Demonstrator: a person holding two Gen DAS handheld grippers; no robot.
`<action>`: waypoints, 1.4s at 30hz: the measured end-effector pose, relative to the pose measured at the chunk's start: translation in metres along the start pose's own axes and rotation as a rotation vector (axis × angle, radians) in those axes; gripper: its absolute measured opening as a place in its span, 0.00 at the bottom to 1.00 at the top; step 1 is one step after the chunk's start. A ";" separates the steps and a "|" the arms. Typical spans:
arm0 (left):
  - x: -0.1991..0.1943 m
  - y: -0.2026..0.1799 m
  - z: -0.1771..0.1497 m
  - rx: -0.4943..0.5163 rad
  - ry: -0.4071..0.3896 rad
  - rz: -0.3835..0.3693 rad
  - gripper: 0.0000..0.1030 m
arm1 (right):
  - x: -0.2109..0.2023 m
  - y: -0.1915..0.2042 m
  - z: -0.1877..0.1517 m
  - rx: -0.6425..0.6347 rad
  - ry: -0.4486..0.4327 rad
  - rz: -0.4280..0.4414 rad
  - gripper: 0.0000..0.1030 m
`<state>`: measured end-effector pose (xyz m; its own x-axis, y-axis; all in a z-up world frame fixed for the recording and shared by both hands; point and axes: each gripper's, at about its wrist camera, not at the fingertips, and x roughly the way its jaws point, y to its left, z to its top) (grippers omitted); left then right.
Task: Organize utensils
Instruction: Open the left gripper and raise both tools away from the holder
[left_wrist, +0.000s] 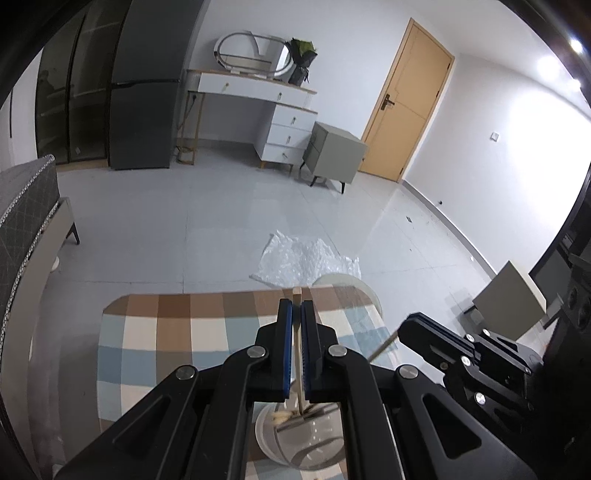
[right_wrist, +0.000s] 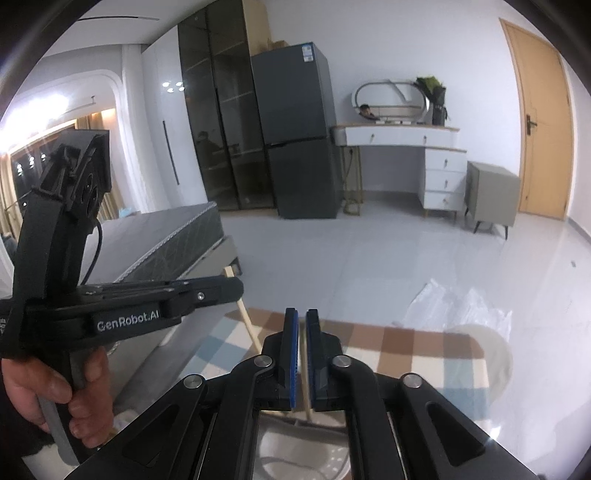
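While over checked table (left_wrist: 177, 332), left claw (left_wrist: 296, 314) pinches chopstick (left_wrist: 297, 325); right claw (right_wrist: 302, 325) pinches second chopstick (right_wrist: 305, 384).

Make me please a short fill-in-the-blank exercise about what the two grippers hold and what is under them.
1. The left gripper is shut on a thin ____ stick.
2. The table under it wears a ____ cloth.
3. Below the right gripper, which also pinches a stick, stands a white ____.

Missing words: wooden; checkered; container

Both wrist cameras are looking forward, hovering close above the checkered tablecloth (left_wrist: 177, 332). Both are sharing the dressing table (right_wrist: 406, 136) and door (left_wrist: 410, 99).
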<state>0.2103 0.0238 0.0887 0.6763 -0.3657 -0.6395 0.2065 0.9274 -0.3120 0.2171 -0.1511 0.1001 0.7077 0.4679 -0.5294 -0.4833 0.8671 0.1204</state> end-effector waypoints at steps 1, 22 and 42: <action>0.000 0.001 -0.001 -0.002 0.013 -0.011 0.00 | -0.001 -0.001 0.000 0.009 0.007 0.002 0.06; -0.077 -0.003 -0.038 -0.089 -0.023 0.176 0.58 | -0.094 -0.001 -0.023 0.117 -0.064 -0.016 0.63; -0.118 -0.030 -0.087 -0.022 -0.089 0.231 0.73 | -0.137 0.023 -0.084 0.151 -0.085 -0.046 0.94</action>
<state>0.0627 0.0322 0.1130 0.7635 -0.1347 -0.6316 0.0245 0.9833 -0.1802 0.0657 -0.2095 0.1044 0.7712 0.4346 -0.4651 -0.3712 0.9006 0.2261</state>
